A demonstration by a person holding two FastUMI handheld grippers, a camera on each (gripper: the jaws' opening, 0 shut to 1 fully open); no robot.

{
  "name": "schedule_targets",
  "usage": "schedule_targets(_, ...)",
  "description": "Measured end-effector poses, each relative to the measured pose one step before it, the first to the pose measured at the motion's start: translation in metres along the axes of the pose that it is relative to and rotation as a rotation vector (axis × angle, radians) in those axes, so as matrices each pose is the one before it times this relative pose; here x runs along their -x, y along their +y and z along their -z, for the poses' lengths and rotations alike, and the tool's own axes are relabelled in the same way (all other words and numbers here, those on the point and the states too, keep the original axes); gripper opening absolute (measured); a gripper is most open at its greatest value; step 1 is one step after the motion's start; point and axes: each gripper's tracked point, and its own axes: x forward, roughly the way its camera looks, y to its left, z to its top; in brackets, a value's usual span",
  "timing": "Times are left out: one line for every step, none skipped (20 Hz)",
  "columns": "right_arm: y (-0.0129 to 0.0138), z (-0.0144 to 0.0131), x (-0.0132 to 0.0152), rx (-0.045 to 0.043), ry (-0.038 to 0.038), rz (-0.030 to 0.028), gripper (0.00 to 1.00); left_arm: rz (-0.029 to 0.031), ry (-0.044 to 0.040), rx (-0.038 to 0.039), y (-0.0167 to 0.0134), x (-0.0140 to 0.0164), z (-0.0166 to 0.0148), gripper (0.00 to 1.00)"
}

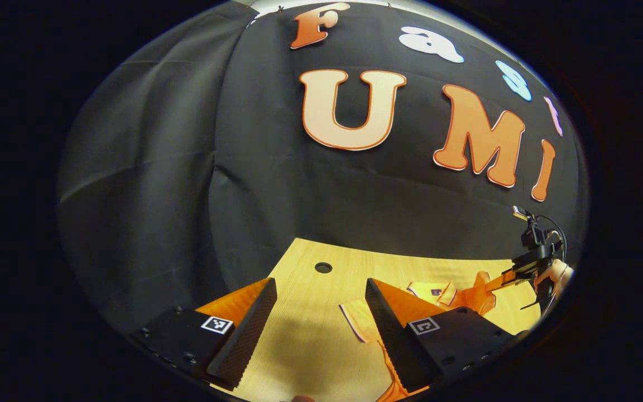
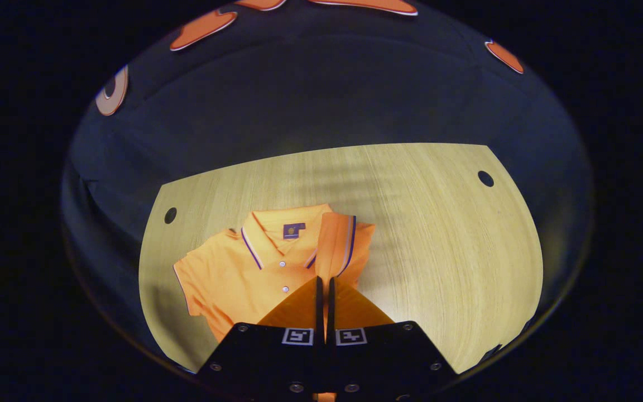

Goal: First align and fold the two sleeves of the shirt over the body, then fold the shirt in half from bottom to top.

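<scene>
An orange polo shirt [image 2: 243, 268] lies collar-up on the wooden table [image 2: 444, 234], its front facing me. My right gripper [image 2: 324, 286] is shut on one sleeve [image 2: 337, 243], which is lifted and drawn in over the body beside the collar. The other sleeve [image 2: 187, 279] lies flat, spread outward. In the left gripper view, my left gripper [image 1: 320, 285] hovers open above the table with nothing between its fingers. Just right of it lies the flat sleeve [image 1: 358, 321]. Farther right are the shirt's collar [image 1: 436, 291] and the right gripper [image 1: 531, 262] with a hand on it.
Round holes pierce the tabletop [image 1: 299, 335]: one [image 1: 323, 267] ahead of the left gripper, and two in the right gripper view, at the left [image 2: 170, 215] and at the far right [image 2: 485, 178]. Black cloth walls the table's back and sides. Bare wood lies right of the shirt.
</scene>
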Motion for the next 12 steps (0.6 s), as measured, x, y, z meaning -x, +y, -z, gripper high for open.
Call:
schedule_targets(0.01023, 0.00230, -0.00141, 0.01275, 0.00382, -0.01060, 0.00, -0.00361, 0.00130, 0.00366, 0.00499, 0.00018, 0.00071, 0.98)
schedule_targets(0.00921, 0.00435, -0.00259, 0.01150, 0.00622, -0.01062, 0.01, -0.00308, 0.00119, 0.00224, 0.00417, 0.00027, 0.00149, 0.98)
schedule_targets(0.00822, 0.00412, -0.00380, 0.00975, 0.01102, -0.00799, 0.00, -0.00401, 0.00120, 0.00092, 0.00448, 0.00021, 0.00081, 0.98)
schedule_targets(0.00710, 0.00516, -0.00449, 0.00604, 0.01333, -0.00279, 0.00, -0.00307, 0.00276, 0.00047, 0.00562, 0.00221, 0.00038, 0.98)
schedule_targets(0.00655, 0.00462, -0.00332, 0.00755, 0.01506, -0.00421, 0.00, -0.00400, 0.00302, -0.00038, 0.00411, 0.00169, 0.00151, 0.98)
schedule_targets(0.00542, 0.00558, -0.00624, 0.01097, 0.01423, -0.00388, 0.01, -0.00396, 0.00243, -0.00082, 0.00329, -0.00143, 0.00216, 0.98)
schedule_targets(0.00550, 0.00417, -0.00473, 0.01047, 0.01177, -0.00589, 0.01, -0.00543, 0.00120, -0.00070, 0.00435, 0.00146, -0.00017, 0.98)
schedule_targets(0.00468, 0.00273, -0.00279, 0.01141, 0.00154, -0.00395, 0.01, -0.00420, 0.00190, -0.00072, 0.00349, 0.00046, 0.00157, 0.98)
schedule_targets(0.00448, 0.00081, -0.00401, 0.01233, -0.00109, -0.00666, 0.02, -0.00523, 0.00315, -0.00022, 0.00480, 0.00124, 0.00171, 0.98)
schedule_targets(0.00813, 0.00242, -0.00352, 0.00767, 0.00017, -0.02230, 0.02, -0.00407, 0.00505, -0.00055, 0.00201, -0.00148, 0.00166, 0.98)
schedule_targets(0.00761, 0.00249, -0.00138, 0.00521, 0.00728, -0.02123, 0.02, -0.00219, 0.00381, 0.00115, 0.00226, 0.00028, 0.00032, 0.98)
schedule_targets(0.00154, 0.00375, -0.00187, -0.00047, 0.01200, -0.00678, 0.02, 0.00211, 0.00133, 0.00227, -0.00016, 0.00057, 0.00037, 0.98)
